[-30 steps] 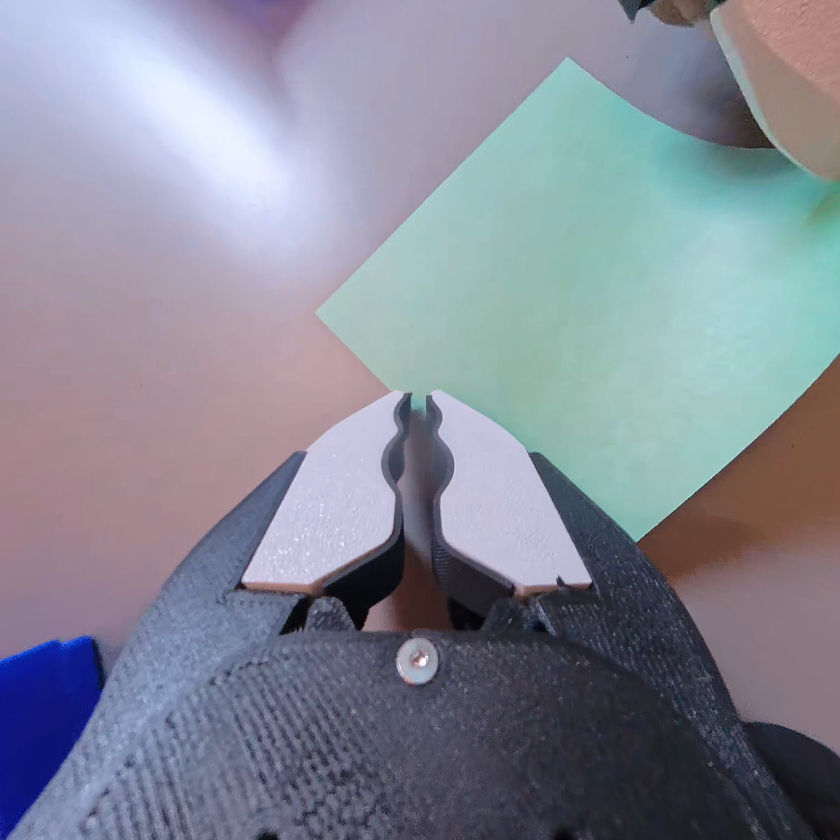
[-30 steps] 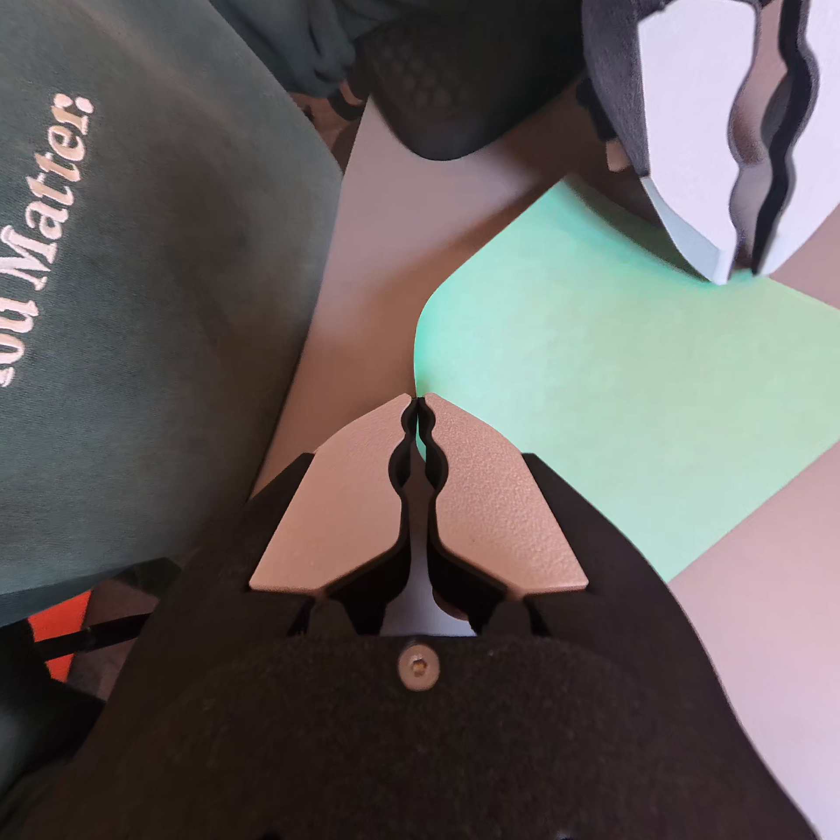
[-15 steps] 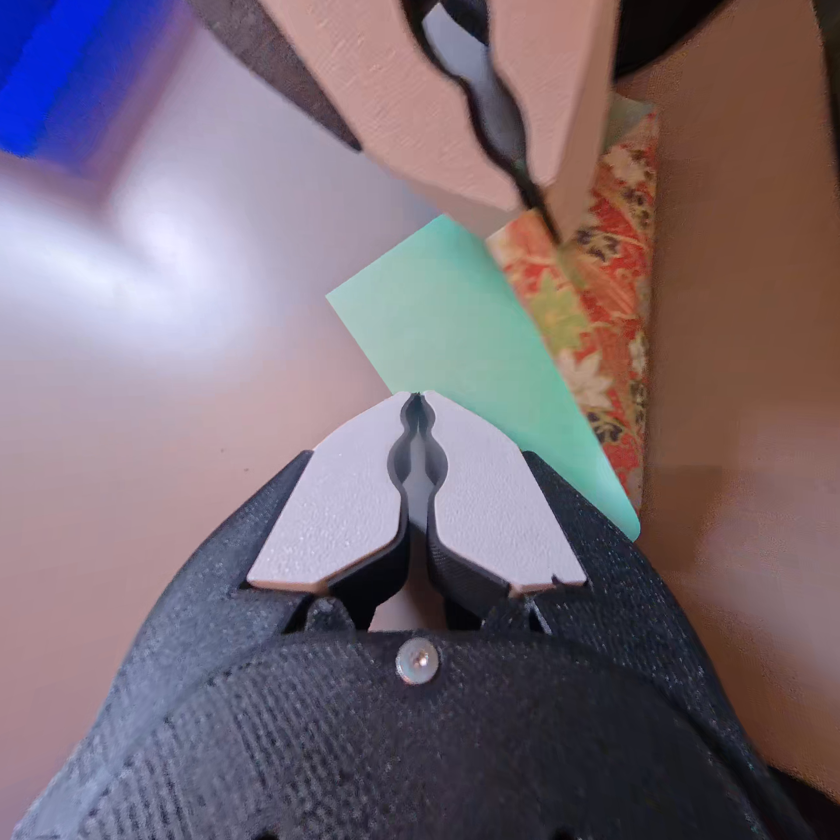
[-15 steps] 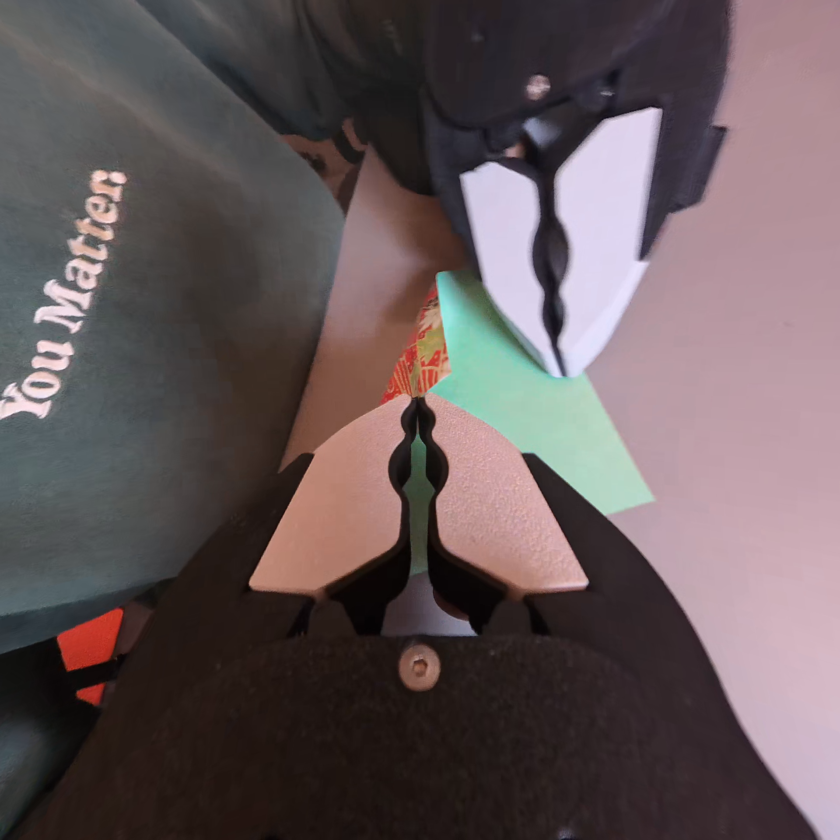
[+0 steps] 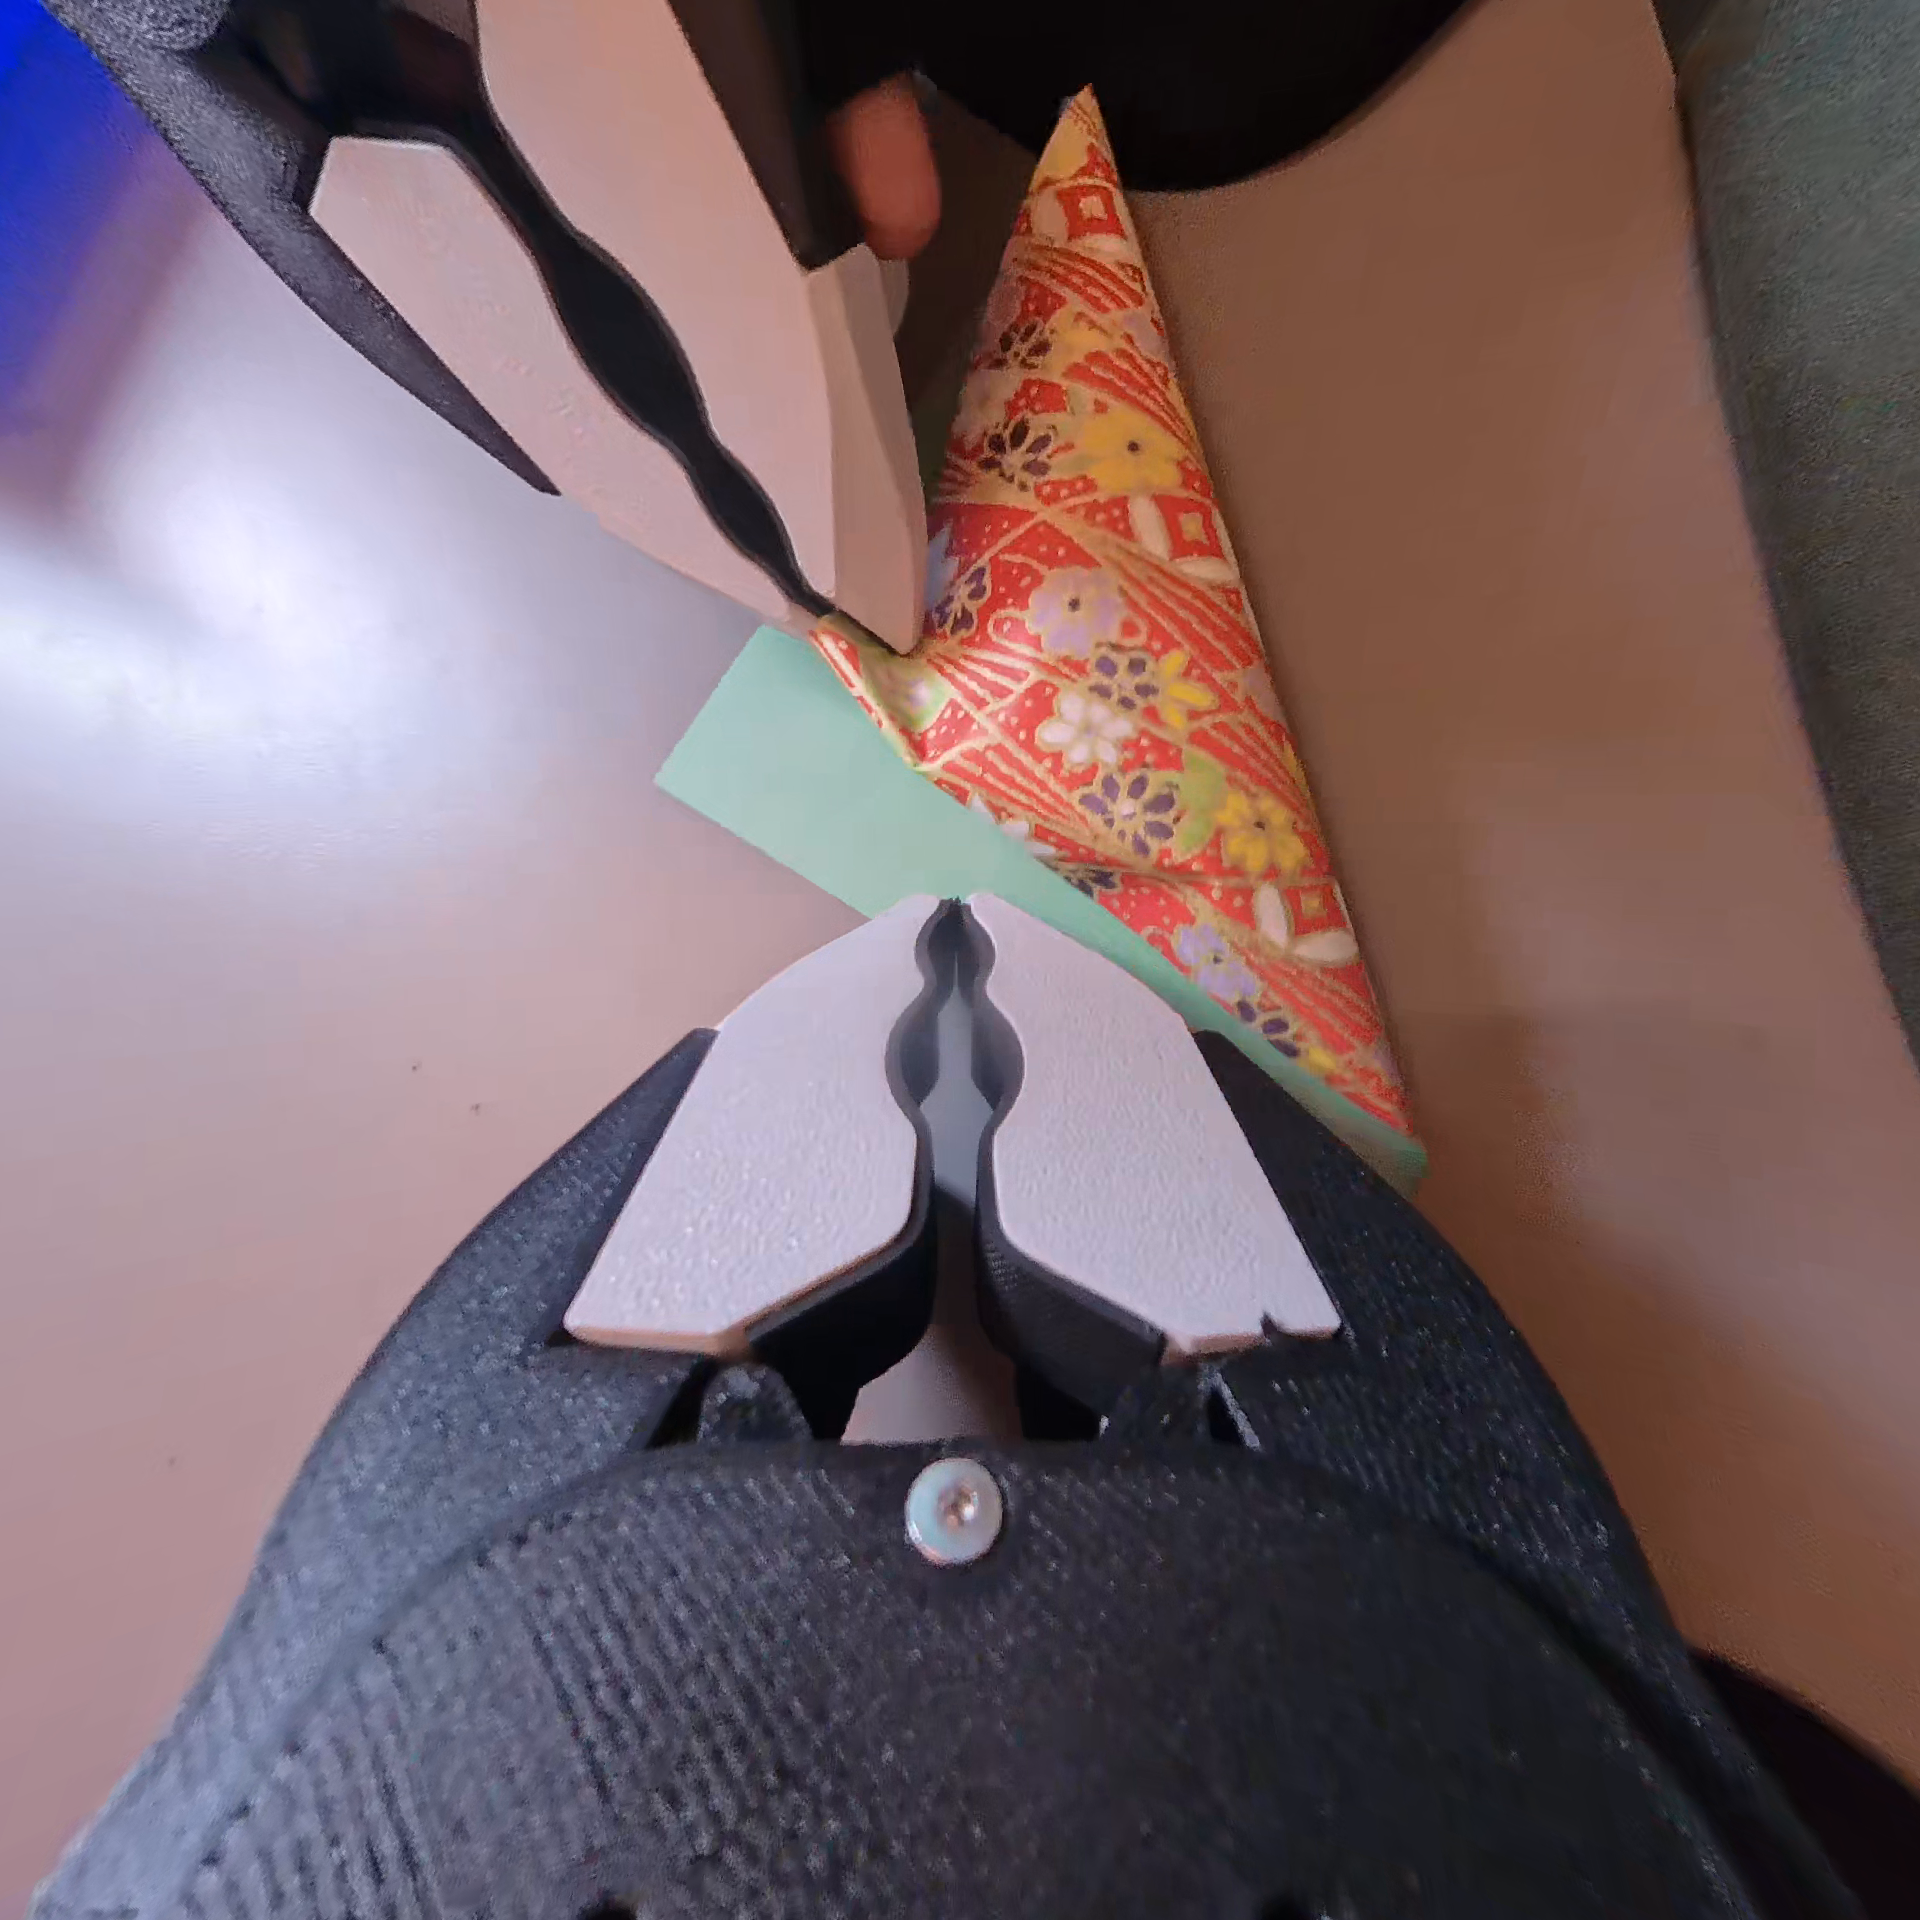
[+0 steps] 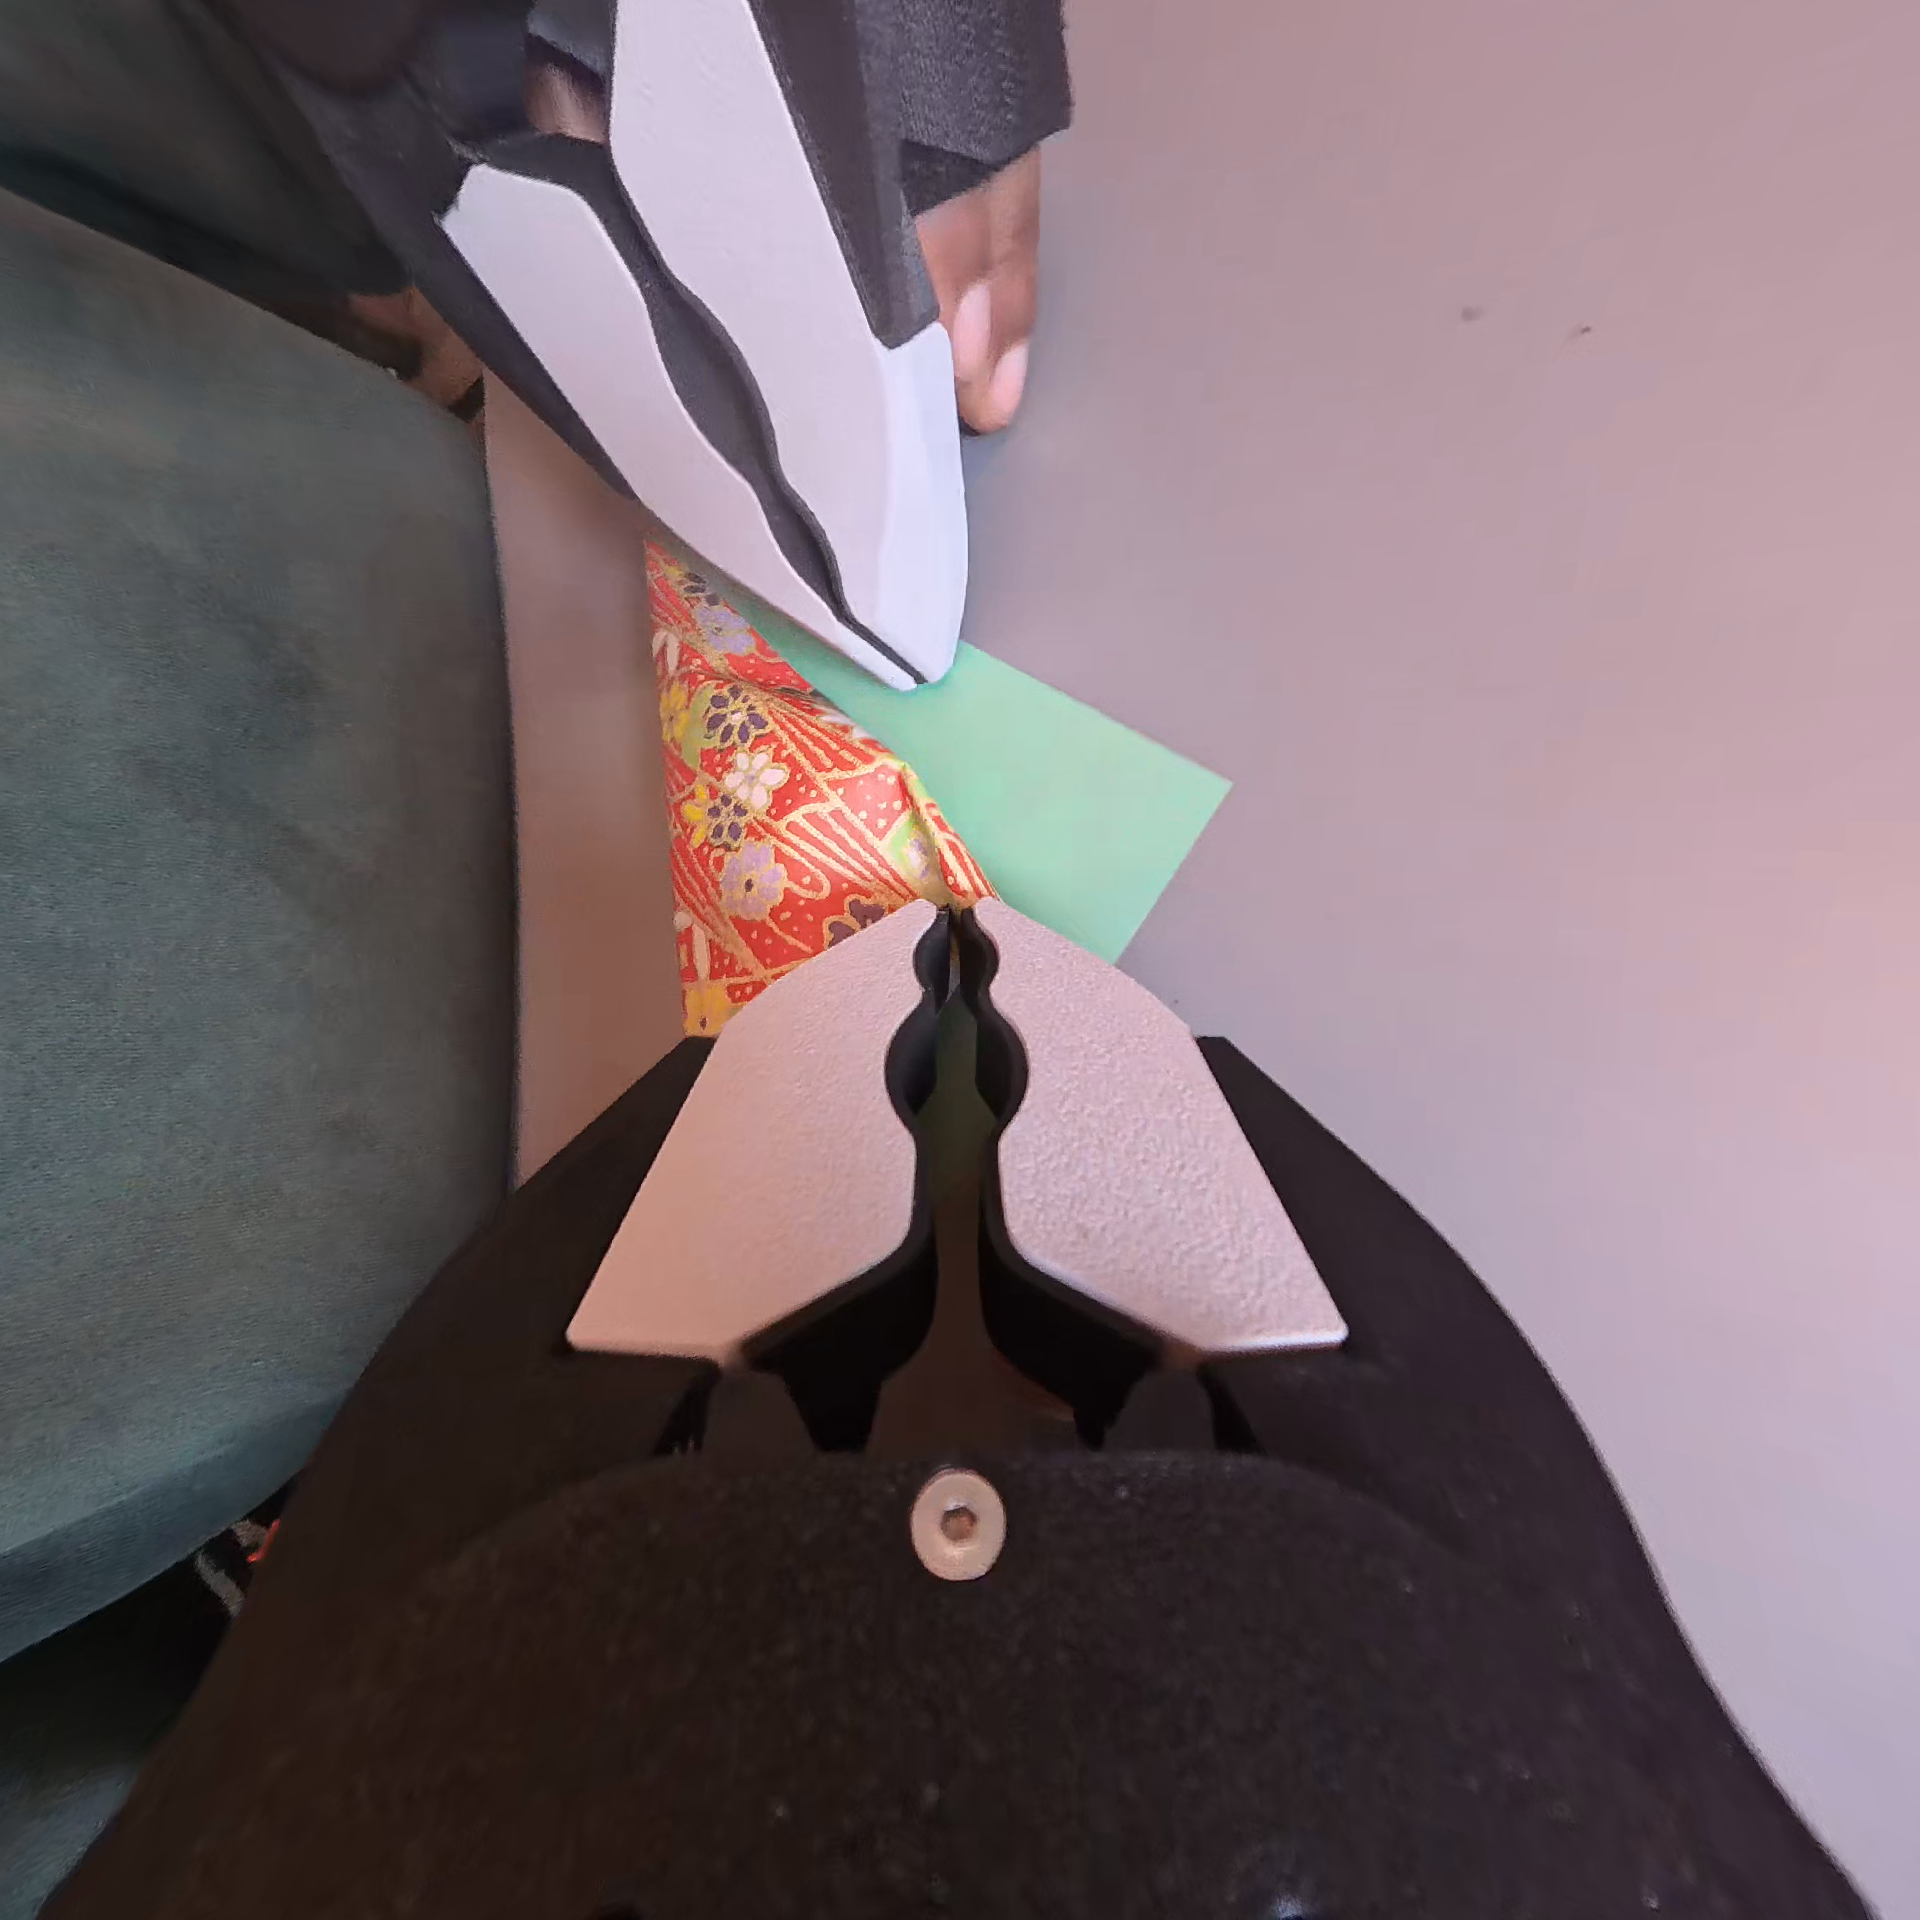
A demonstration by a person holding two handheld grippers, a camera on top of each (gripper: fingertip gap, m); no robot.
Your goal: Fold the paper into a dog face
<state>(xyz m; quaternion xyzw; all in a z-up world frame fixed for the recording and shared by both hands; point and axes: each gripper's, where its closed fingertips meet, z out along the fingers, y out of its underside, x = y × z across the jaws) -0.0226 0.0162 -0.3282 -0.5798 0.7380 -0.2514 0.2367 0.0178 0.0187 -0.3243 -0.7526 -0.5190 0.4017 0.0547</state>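
Observation:
The paper is green on one side (image 5: 821, 800) and red floral on the other (image 5: 1101, 582). It lies on the pale table (image 5: 312, 883), partly folded over so the floral side faces up. My right gripper (image 6: 951, 914) is shut on a paper corner. It also shows in the left wrist view (image 5: 842, 629), pinching the floral flap above the green part. My left gripper (image 5: 956, 909) is shut, its tips resting at the green edge. In the right wrist view the left gripper (image 6: 914, 675) presses on the green sheet (image 6: 1049, 790) beside the floral flap (image 6: 769, 831).
A person's dark green sweater (image 6: 239, 831) fills the side next to the paper, also in the left wrist view (image 5: 1818, 520). A finger (image 5: 883, 177) shows behind the right gripper. A blue thing (image 5: 42, 156) sits at the far corner. Bare table (image 6: 1507, 727) lies beyond the paper. The grippers' ends are close to 5 centimetres from one another.
The right gripper has carried its corner up and over, turning the floral side into view. The left gripper has closed at the green edge and the two grippers now stand close together.

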